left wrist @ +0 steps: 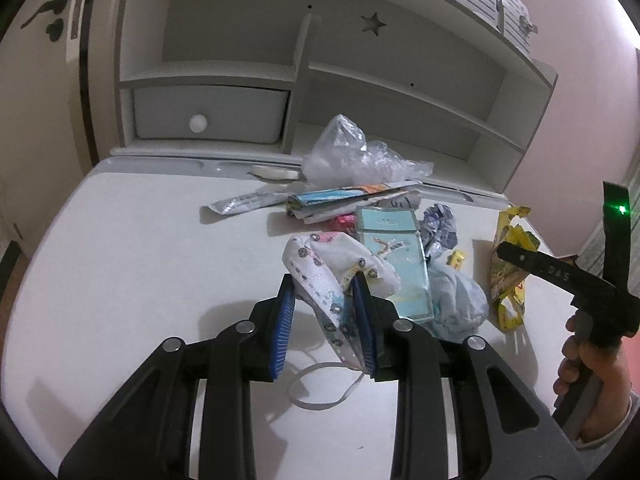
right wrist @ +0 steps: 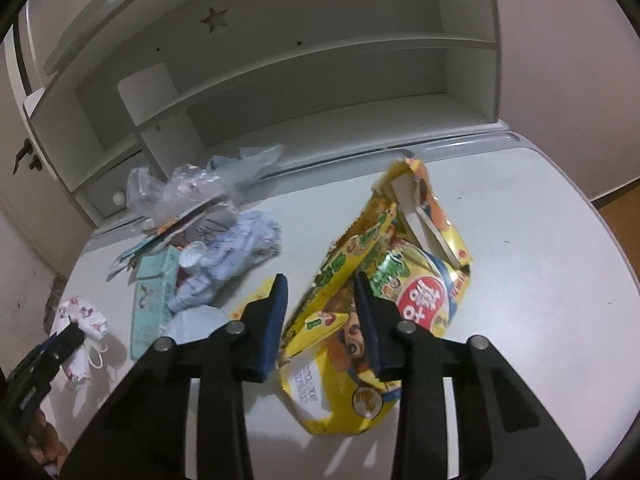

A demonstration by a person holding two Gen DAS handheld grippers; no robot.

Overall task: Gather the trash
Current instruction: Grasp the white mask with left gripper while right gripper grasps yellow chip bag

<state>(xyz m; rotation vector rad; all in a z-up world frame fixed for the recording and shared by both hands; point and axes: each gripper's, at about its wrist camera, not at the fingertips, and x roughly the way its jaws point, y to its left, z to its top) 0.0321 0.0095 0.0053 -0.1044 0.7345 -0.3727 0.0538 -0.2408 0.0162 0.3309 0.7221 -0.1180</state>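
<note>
Left wrist view: left gripper (left wrist: 324,284) clamps the printed mask (left wrist: 340,268); right gripper (right wrist: 322,284) clamps the upright yellow wrapper (right wrist: 384,276)

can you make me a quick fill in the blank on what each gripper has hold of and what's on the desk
1. The left gripper is closed on a patterned ____.
2. The right gripper pinches a snack wrapper whose main colour is ____.
3. The cutout in the shelf unit's back panel is shaped like a ____.
4. The drawer has one round ____ knob.

Missing words: face mask; yellow; star; white
</note>
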